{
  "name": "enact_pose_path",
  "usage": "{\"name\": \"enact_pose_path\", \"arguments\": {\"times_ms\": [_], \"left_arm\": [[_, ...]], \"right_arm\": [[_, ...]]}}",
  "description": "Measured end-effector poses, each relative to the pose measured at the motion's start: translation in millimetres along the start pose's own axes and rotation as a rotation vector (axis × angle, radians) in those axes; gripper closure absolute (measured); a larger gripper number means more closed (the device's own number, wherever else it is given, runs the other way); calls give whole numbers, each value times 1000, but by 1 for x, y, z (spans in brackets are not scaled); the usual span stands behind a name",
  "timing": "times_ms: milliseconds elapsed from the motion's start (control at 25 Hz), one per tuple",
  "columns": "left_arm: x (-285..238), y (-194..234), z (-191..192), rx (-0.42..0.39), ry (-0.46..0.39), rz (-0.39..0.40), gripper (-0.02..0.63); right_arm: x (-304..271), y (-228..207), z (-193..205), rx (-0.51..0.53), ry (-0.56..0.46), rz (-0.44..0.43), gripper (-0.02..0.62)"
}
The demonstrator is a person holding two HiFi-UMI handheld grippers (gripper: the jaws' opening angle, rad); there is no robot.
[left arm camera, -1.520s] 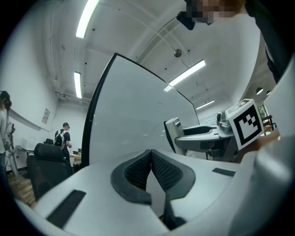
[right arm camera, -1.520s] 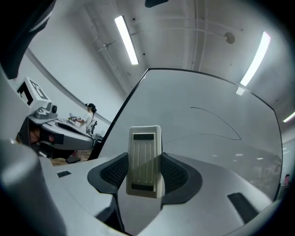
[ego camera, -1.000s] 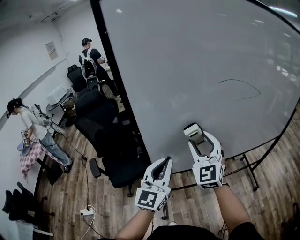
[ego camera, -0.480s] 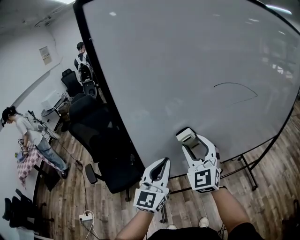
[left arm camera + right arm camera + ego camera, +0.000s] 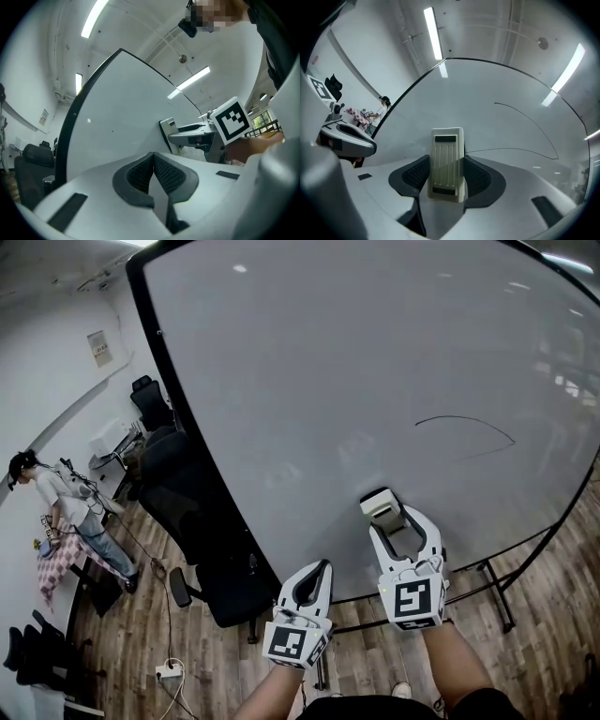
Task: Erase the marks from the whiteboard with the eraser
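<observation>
White plastic and ribbed, the eraser was seen clamped upright between the dark textured pads of the right gripper, whose jaws were closed onto its two long sides. It was held up before the lower part of the whiteboard, below and to the left of the marks, a thin black arc with a fainter line running back beneath it, and well apart from them; whether it touched the board could not be told. The left gripper was held lower and just beside the right, its jaws brought together pad against pad with nothing between them. A black-and-white square marker was shown on the cube of each gripper, and no lettering could be read on either. The board was edged by a black frame and carried on a dark metal stand on the wooden floor. To the left of the frame, black office chairs were crowded close against the board's edge. Farther left, a person in a dark cap was pictured standing beside a checked cloth, with a white power strip and its cable lying on the boards nearby. A paper notice was fixed to the white wall, its print too small to be read. Long strip lights were lit on the ceiling above the board.
</observation>
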State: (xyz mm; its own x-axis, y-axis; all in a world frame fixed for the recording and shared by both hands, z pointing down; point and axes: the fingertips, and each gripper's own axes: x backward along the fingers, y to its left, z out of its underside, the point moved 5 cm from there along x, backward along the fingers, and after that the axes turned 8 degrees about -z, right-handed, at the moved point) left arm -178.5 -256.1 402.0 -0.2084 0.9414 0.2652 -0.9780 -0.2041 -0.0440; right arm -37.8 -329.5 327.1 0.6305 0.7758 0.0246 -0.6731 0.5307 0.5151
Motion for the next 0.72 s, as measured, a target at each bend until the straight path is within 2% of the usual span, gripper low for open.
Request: {"name": "enact_pose_path", "arguments": {"times_ms": [400,720], "left_arm": [[-23,-11,-2,-21,-15,-4,586],[-33,-30,-4,-20,-26,30,586]], "right_arm": [[10,-52,-4,-60,-43,41,342],[33,-111,2,-115,-65,163,344]]}}
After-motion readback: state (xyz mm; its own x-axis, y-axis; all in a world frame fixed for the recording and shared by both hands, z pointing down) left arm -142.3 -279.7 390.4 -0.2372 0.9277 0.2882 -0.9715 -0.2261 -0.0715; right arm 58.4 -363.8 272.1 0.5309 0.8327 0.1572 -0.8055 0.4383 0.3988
